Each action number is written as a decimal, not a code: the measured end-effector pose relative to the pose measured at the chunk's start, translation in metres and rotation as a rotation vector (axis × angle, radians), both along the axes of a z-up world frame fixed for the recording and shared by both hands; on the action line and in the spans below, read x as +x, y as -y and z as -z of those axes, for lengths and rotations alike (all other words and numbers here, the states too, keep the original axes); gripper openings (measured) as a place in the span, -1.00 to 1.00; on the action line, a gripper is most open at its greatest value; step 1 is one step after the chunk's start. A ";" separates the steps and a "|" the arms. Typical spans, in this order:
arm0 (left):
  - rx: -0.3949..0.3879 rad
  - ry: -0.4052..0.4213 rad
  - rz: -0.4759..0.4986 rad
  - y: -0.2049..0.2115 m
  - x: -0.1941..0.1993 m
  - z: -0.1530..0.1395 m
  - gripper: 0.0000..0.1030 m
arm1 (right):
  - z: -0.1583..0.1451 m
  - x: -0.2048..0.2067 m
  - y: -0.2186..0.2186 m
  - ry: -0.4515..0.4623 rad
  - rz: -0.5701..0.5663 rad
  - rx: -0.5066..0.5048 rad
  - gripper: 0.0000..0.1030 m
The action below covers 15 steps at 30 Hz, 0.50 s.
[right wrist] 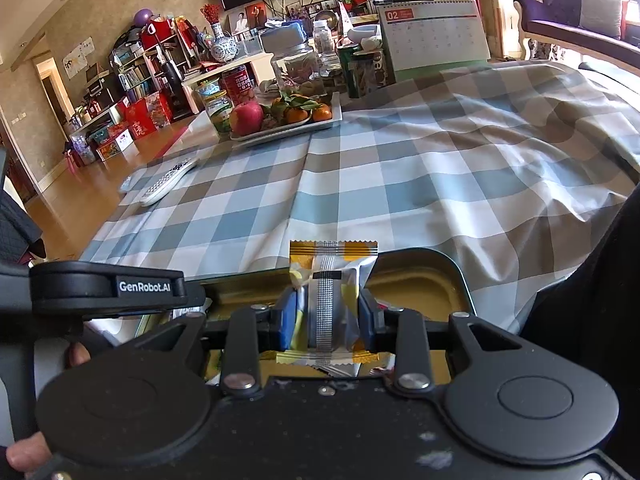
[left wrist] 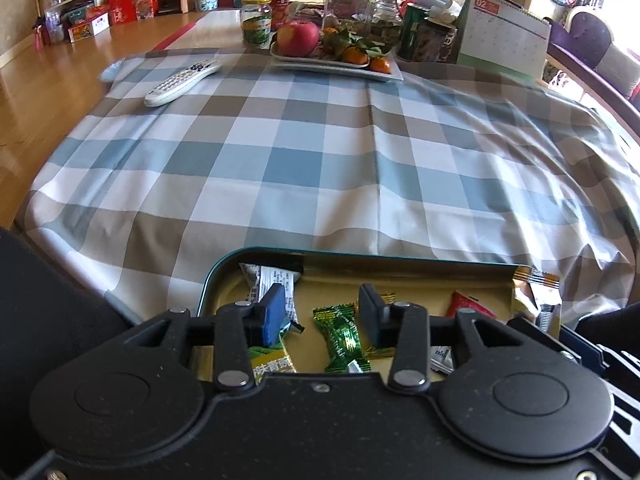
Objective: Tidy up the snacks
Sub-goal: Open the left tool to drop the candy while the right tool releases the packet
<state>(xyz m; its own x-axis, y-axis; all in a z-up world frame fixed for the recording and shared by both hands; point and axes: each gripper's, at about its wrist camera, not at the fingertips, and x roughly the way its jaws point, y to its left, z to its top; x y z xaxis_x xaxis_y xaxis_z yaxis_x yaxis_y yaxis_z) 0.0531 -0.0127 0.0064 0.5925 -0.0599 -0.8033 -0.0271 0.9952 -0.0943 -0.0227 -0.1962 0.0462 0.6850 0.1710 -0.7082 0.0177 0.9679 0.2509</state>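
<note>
Left wrist view: one tin tray [left wrist: 224, 268] at the tabletop's near edge, holding one green candy [left wrist: 340, 334] between the parted, empty fingers of the left gripper [left wrist: 322, 314]. Right gripper [right wrist: 328, 316]: fingers clamping one silver-yellow snack packet [right wrist: 332, 276] over the tray. One remote [left wrist: 182, 82] at the left edge.
</note>
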 end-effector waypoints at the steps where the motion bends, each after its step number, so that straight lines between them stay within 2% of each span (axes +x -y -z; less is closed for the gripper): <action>1: 0.000 -0.006 -0.008 -0.001 -0.001 0.001 -0.02 | 0.000 0.000 0.000 0.000 -0.002 0.001 -0.34; 7: -0.001 -0.043 -0.083 -0.007 -0.017 0.007 -0.03 | 0.000 0.000 -0.001 -0.008 -0.011 -0.007 -0.33; 11: -0.024 -0.037 -0.091 -0.009 -0.026 0.005 -0.03 | 0.002 0.001 0.001 -0.032 -0.006 0.001 -0.33; 15: 0.006 -0.028 -0.084 -0.003 -0.033 0.006 -0.02 | 0.002 -0.002 0.001 -0.037 -0.004 0.000 -0.28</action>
